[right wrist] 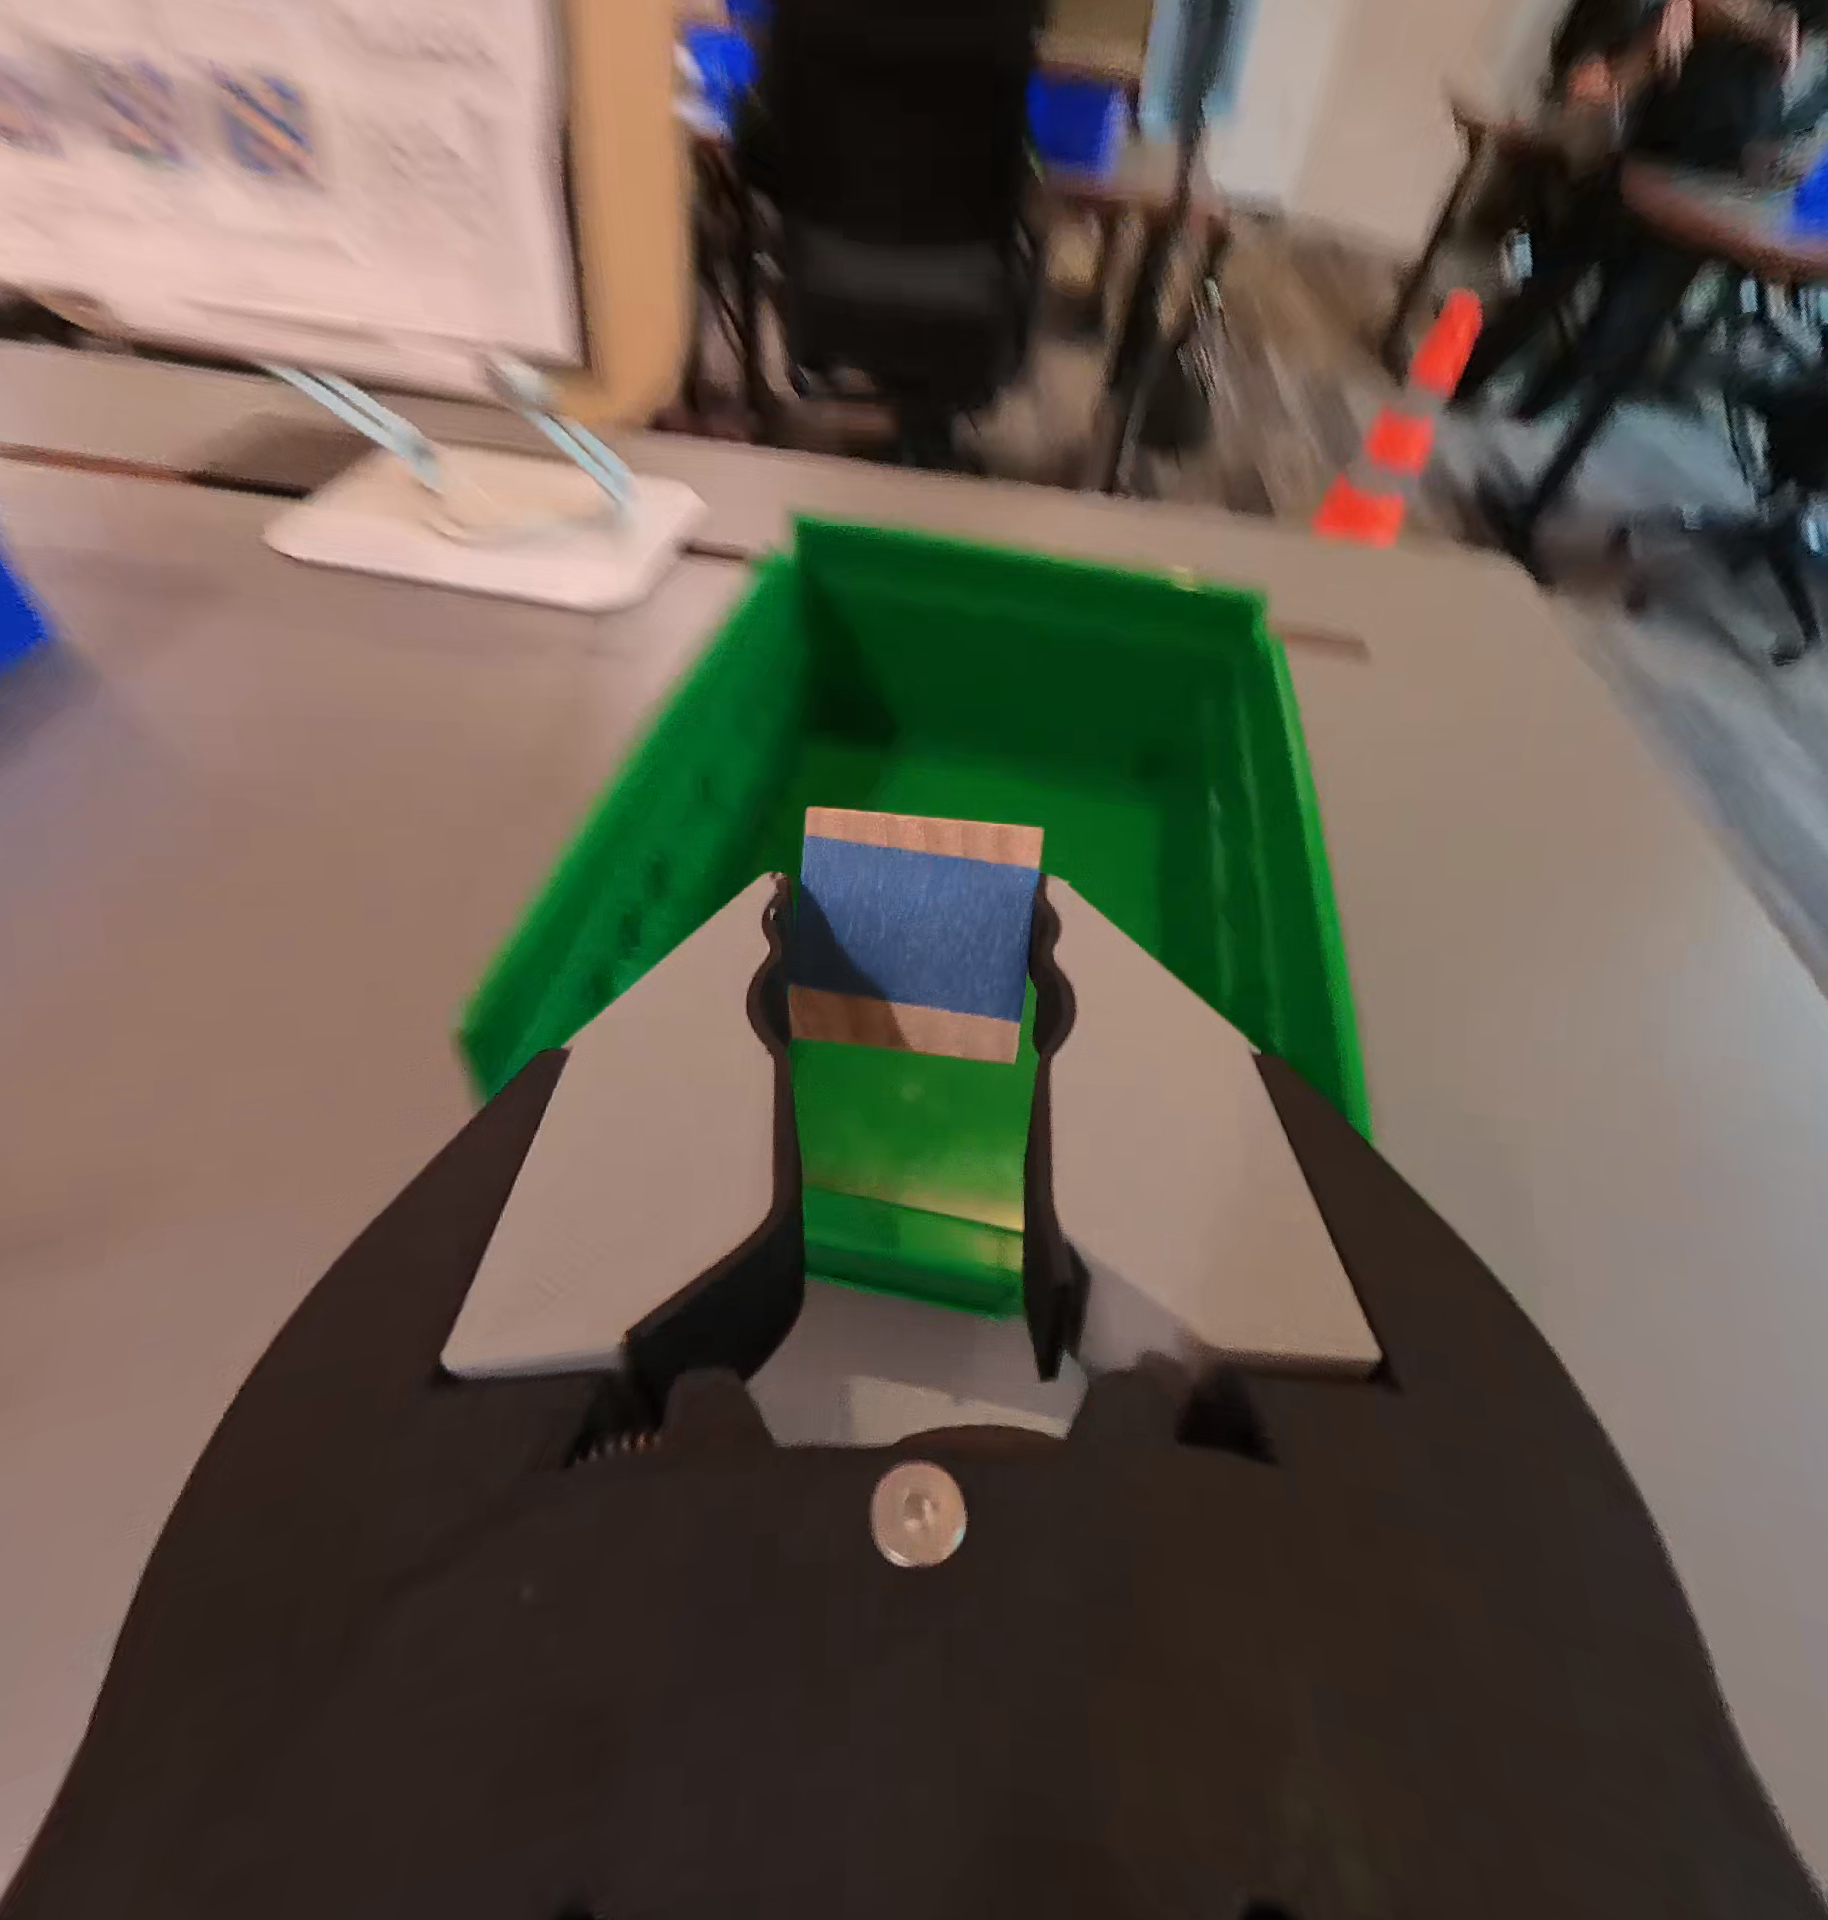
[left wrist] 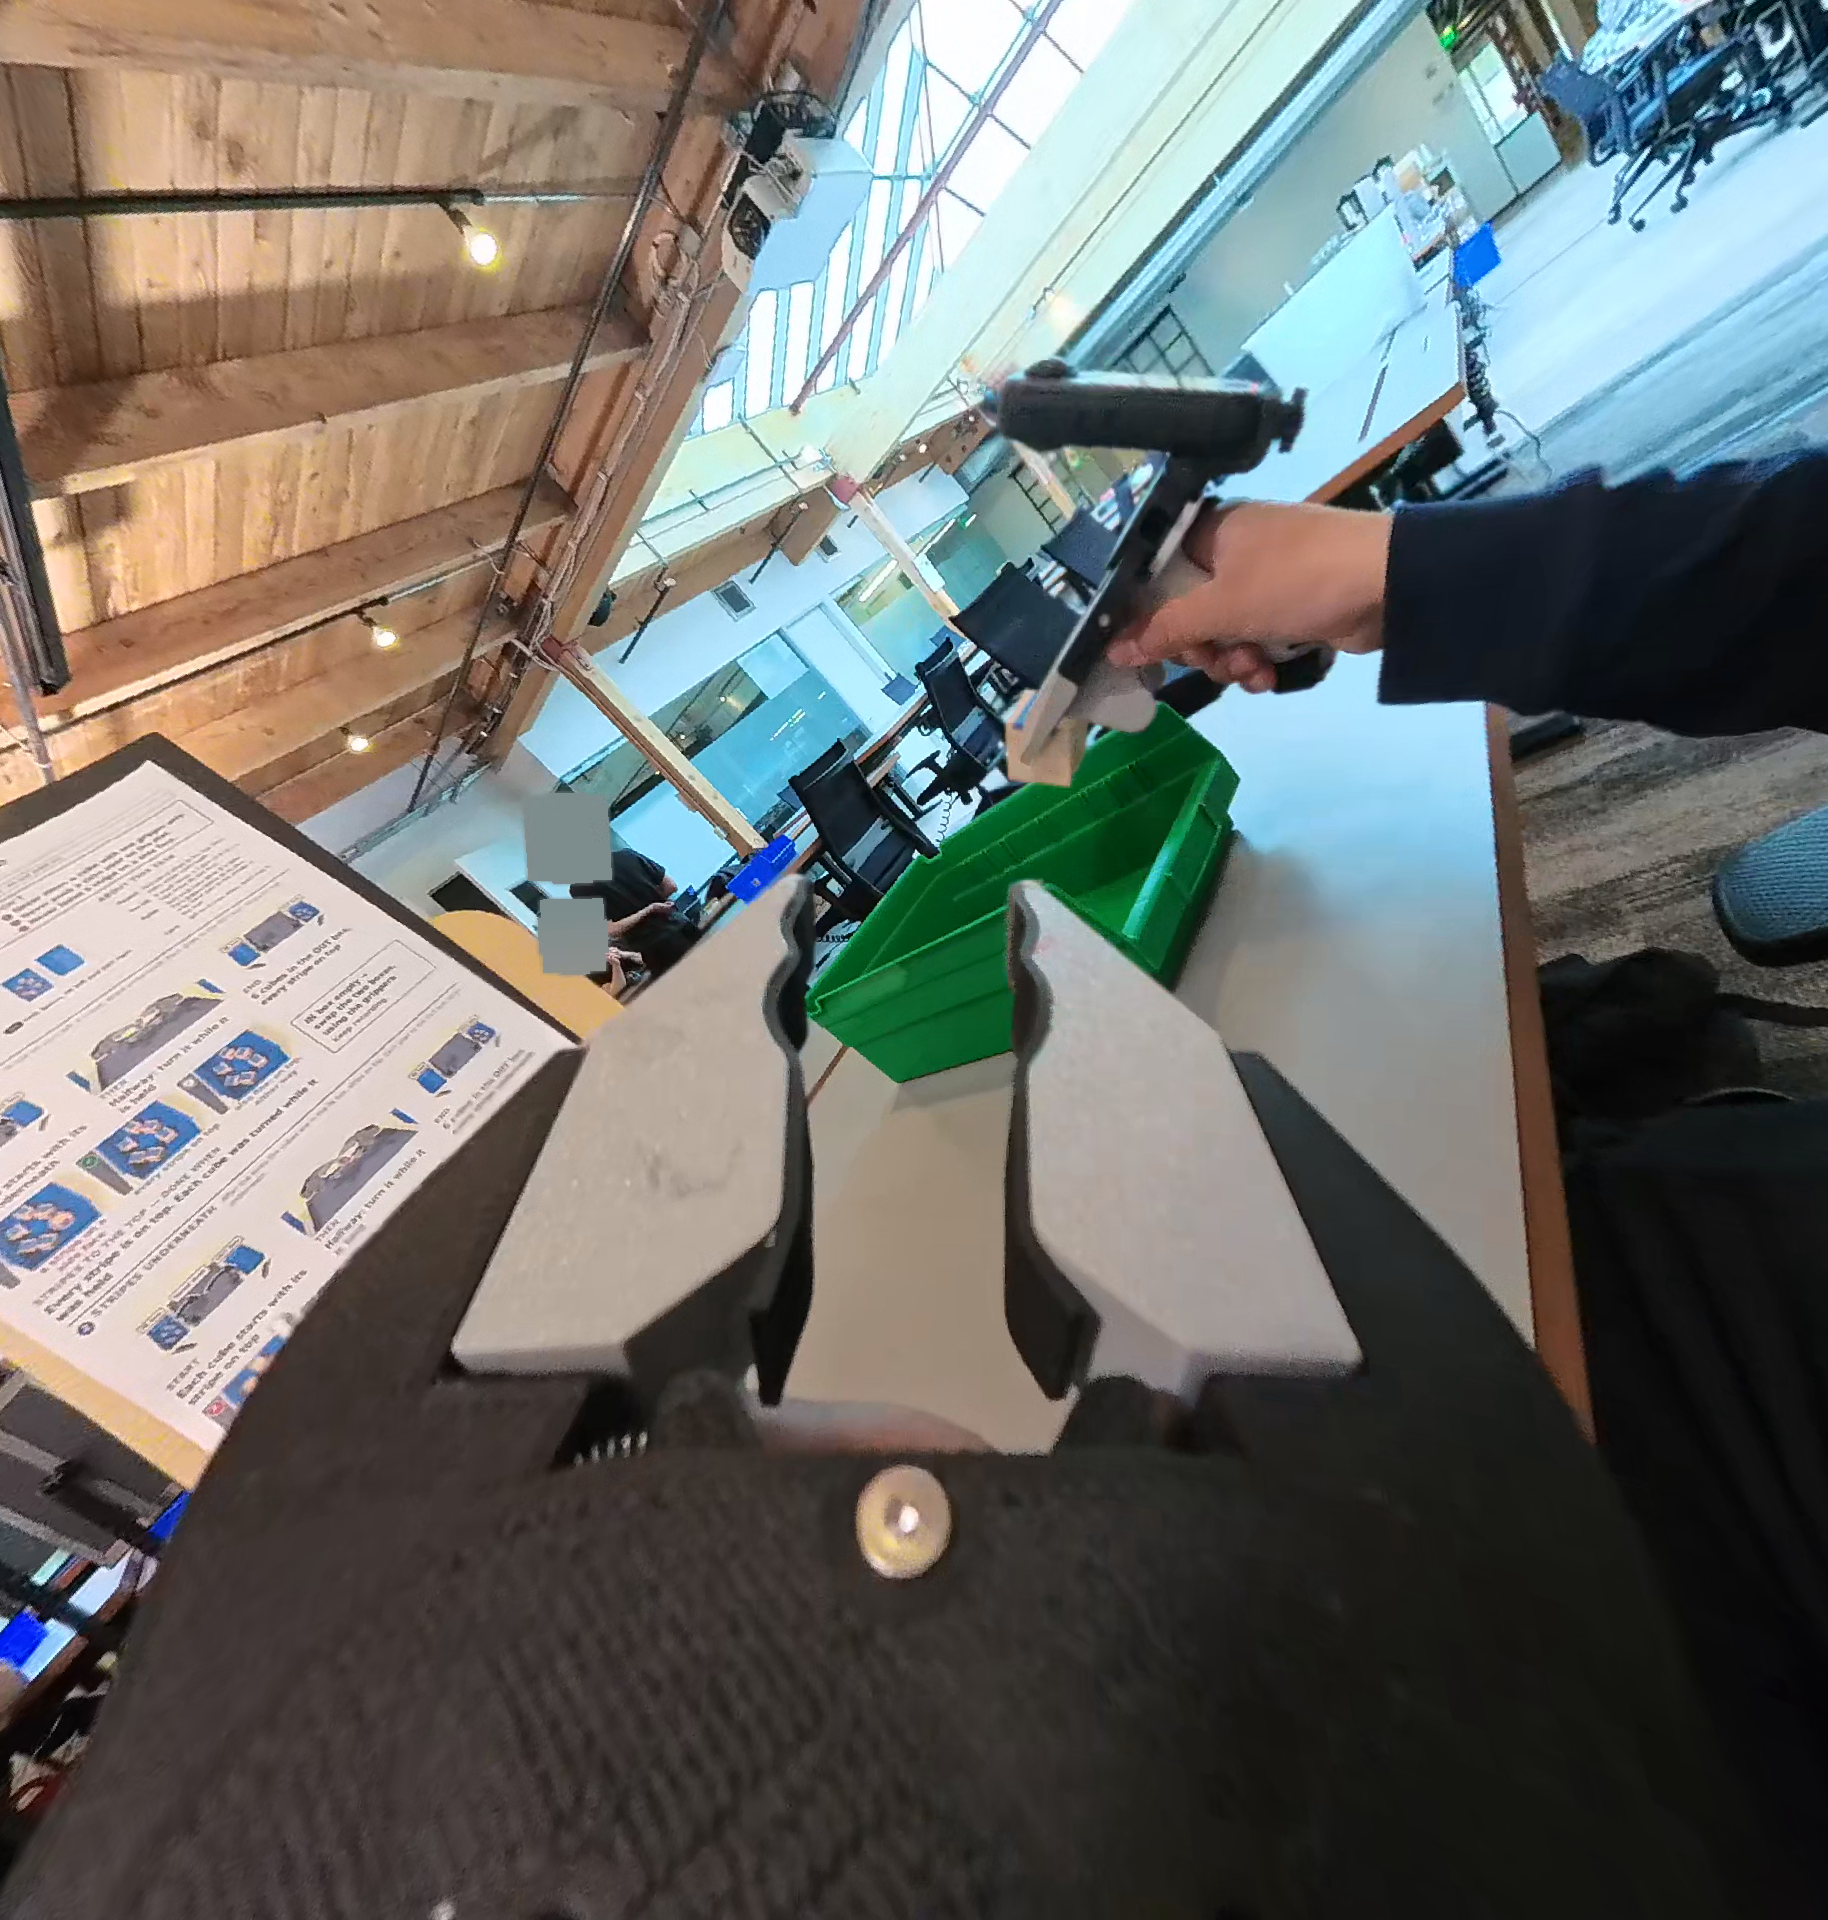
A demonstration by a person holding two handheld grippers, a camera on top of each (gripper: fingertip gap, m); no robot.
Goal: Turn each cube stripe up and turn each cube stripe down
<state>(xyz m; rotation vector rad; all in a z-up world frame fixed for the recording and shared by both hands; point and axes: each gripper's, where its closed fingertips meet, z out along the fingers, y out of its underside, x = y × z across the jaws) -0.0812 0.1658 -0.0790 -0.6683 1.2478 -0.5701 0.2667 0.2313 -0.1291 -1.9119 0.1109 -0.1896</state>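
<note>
While the right gripper (right wrist: 912, 935) pinched a wooden cube (right wrist: 915, 930) above the green bin (right wrist: 619, 862), blue stripe facing the camera, the left gripper (left wrist: 908, 935) hung nearer than the bin over the grey table (left wrist: 1388, 1039), jaws spread around nothing.

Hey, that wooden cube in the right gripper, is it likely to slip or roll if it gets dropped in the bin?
The cube looks like stiff wood, so the right gripper probably holds it firmly without crushing. Flat faces suggest it would tumble briefly in the green bin, not roll. The blue stripe may be slightly slicker.
</note>
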